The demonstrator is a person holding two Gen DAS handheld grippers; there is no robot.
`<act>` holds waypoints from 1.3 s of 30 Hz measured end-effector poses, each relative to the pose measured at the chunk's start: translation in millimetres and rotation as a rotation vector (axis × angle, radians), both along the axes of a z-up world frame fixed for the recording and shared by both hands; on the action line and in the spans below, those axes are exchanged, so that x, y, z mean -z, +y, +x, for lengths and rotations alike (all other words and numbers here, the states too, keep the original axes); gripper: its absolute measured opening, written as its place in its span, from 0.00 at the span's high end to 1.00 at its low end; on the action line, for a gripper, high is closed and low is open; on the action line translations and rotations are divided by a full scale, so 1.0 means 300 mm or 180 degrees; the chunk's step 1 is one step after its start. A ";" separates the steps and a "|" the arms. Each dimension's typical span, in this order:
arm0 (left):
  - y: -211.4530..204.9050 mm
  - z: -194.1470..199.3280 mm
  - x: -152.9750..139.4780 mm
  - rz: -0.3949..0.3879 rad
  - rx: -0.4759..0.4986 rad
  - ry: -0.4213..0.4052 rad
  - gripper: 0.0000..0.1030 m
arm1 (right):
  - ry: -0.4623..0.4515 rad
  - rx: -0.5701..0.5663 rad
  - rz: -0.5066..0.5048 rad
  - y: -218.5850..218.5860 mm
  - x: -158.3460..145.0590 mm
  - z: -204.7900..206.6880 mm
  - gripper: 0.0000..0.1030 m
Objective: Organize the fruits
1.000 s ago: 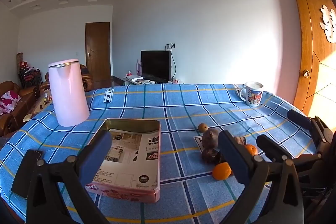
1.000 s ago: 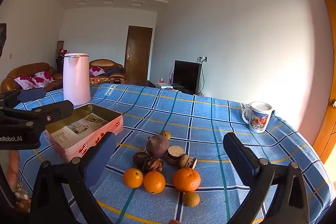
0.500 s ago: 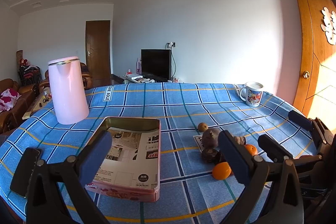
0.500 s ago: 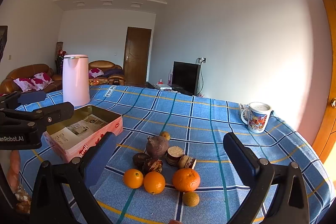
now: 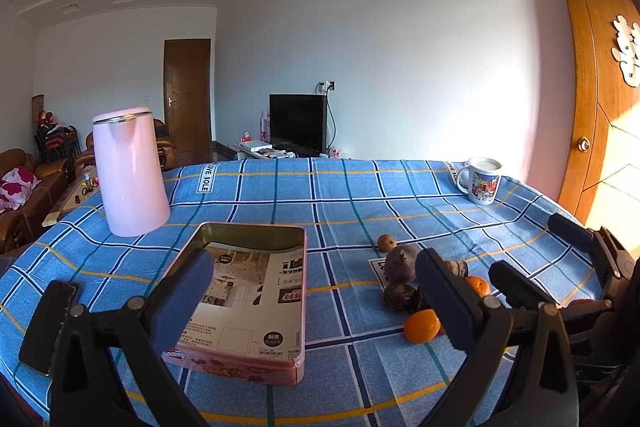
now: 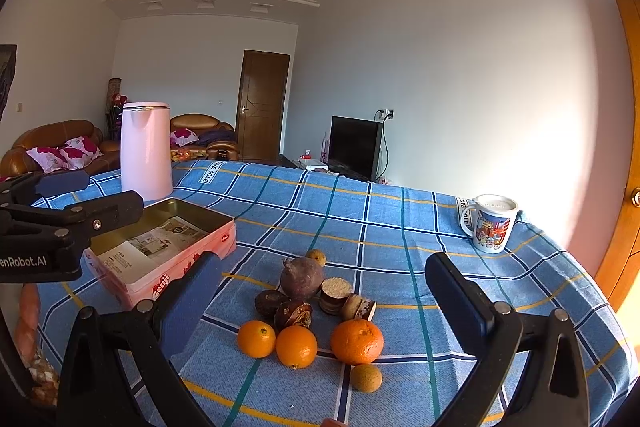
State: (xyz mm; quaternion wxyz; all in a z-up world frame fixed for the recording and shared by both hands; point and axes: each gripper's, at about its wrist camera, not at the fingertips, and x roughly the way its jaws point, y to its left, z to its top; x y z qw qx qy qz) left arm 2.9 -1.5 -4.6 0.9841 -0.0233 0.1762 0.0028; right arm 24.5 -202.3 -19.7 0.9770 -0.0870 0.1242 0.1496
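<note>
2 grippers hung above the blue plaid tablecloth (image 6: 392, 227), each with its fingers spread wide and nothing between them. Ahead of the right gripper (image 6: 324, 291), between its blue-padded fingers, lay the fruit cluster: 3 oranges in a near row, the left orange (image 6: 256, 339) and middle orange (image 6: 296, 346) touching, the larger right orange (image 6: 357, 341) just beside them. A small tan round fruit (image 6: 366, 377) sat nearest the tool, close to the large orange. Beyond the oranges were a dark purple round fruit (image 6: 302, 277), 2 dark brown wrinkled fruits (image 6: 293, 313) and some cut pieces (image 6: 335, 295).

Ahead of the left gripper (image 5: 312, 291), toward its left finger, stood the open pink rectangular tin (image 5: 256, 291), lined with printed paper. The fruit lay to the right of the tin, partly hidden behind the right finger. A pink electric kettle (image 5: 130, 171) stood farther off to the left, and a printed white mug (image 5: 482, 180) far off to the right.
</note>
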 end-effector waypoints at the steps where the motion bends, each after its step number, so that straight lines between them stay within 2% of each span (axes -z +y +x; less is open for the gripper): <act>1: 0.000 0.000 0.001 -0.0003 -0.0002 0.0000 0.00 | 0.0005 -0.0002 -0.0002 0.002 0.001 -0.001 0.01; 39: -0.018 0.005 0.029 0.0011 0.0019 0.0081 0.00 | 0.0148 -0.0019 0.0020 -0.015 0.032 0.009 0.01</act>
